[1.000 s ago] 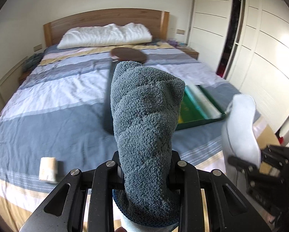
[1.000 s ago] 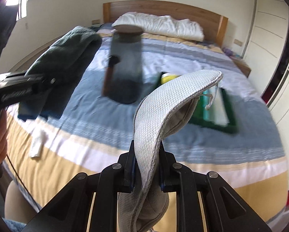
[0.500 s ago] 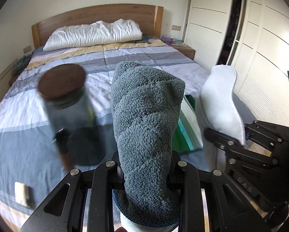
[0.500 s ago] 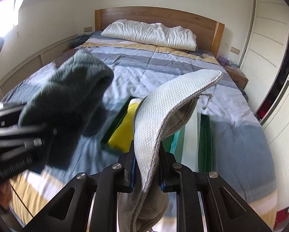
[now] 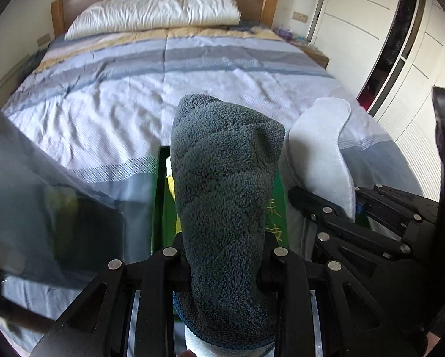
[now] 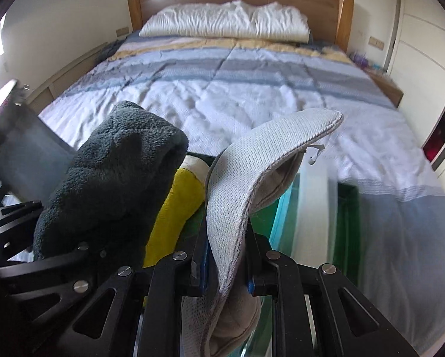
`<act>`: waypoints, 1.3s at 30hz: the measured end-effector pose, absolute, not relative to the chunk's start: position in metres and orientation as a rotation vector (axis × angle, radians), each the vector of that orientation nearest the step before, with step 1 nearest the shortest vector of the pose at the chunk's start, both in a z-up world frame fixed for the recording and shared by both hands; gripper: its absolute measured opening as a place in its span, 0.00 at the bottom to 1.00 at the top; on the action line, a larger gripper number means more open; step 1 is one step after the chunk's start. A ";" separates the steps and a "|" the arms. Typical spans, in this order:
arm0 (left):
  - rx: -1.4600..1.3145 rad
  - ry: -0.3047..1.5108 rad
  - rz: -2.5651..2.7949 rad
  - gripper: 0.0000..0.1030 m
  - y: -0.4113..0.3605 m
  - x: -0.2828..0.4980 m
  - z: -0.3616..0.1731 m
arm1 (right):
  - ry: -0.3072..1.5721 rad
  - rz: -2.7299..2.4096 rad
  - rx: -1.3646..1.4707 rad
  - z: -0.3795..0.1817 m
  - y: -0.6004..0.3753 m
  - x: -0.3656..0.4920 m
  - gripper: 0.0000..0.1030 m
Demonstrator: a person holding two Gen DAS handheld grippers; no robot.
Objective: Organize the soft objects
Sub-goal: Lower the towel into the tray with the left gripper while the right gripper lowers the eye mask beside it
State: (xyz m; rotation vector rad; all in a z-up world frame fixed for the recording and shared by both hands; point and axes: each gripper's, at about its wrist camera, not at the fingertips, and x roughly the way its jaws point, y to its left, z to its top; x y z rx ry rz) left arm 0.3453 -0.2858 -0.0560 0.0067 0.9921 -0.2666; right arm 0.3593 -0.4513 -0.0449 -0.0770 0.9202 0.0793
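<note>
Striped bed (image 5: 192,83), white wardrobe (image 5: 371,29) — left gripper (image 5: 222,258) clamping towel (image 5: 225,178), right gripper (image 6: 226,267) slipper (image 6: 252,172).

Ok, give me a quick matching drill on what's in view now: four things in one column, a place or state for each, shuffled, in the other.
Things:
1. dark grey towel
2. pale mesh pad
3. yellow cloth
4. white pillow

Places or states:
A. lying in the green tray
B. clamped in the right tool
C. at the headboard end of the bed
D. clamped in the left tool

Pairs: 1-D, 2-B, 3-A, 4-C
</note>
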 end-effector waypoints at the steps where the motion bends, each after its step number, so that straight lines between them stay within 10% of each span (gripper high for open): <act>1: 0.019 0.997 -0.260 0.22 -0.287 0.346 -0.061 | 0.934 0.080 -0.073 -0.052 -0.454 0.366 0.17; 18: 0.080 1.077 -0.233 0.24 -0.311 0.371 -0.100 | 1.089 0.074 -0.184 -0.092 -0.450 0.426 0.19; 29: 0.057 1.088 -0.254 0.28 -0.309 0.371 -0.099 | 1.062 0.030 -0.231 -0.088 -0.450 0.428 0.42; 39: -0.048 1.079 -0.296 0.32 -0.298 0.366 -0.092 | 0.987 0.039 -0.173 -0.066 -0.456 0.401 0.45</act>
